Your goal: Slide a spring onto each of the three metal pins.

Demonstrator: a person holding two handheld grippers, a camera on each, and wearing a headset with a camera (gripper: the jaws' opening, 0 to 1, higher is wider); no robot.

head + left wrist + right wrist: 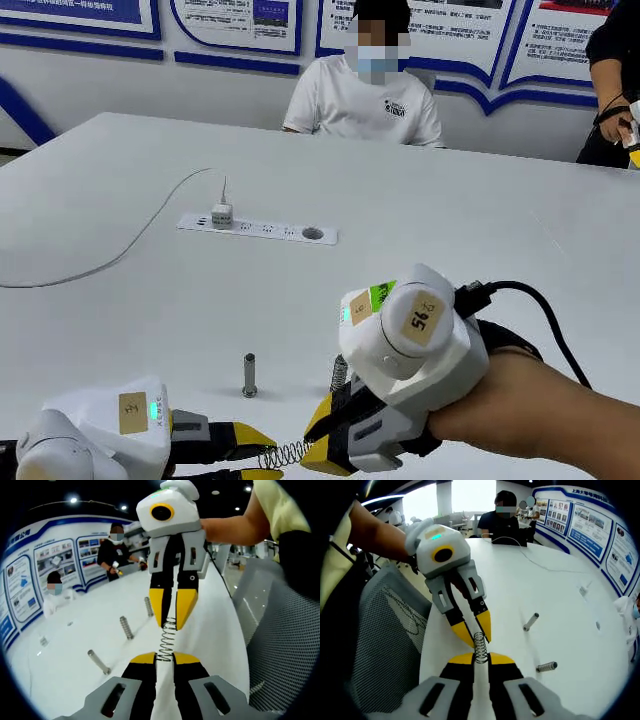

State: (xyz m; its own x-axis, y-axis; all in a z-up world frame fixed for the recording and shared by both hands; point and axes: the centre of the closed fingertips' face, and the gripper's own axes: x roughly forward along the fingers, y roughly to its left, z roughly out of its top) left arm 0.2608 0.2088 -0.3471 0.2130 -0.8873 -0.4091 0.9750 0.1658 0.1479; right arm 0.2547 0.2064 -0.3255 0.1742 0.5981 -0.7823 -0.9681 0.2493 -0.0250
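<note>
The left tongs and the right tongs each clamp one end of the spring over the white worktop. The near sprung pin and far sprung pin look finished; the bare pin, at the spring's 11 o'clock in the head view, is not yet fitted.

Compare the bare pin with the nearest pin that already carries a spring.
The bare pin shows a smooth metal shaft, while the sprung pin is wrapped in coils. The bare pin looks slimmer, and the sprung pin looks thicker because of its coil. The bare pin's step is not yet done, whereas the sprung pin's is. Both stand upright on the white table, apart from each other.
</note>
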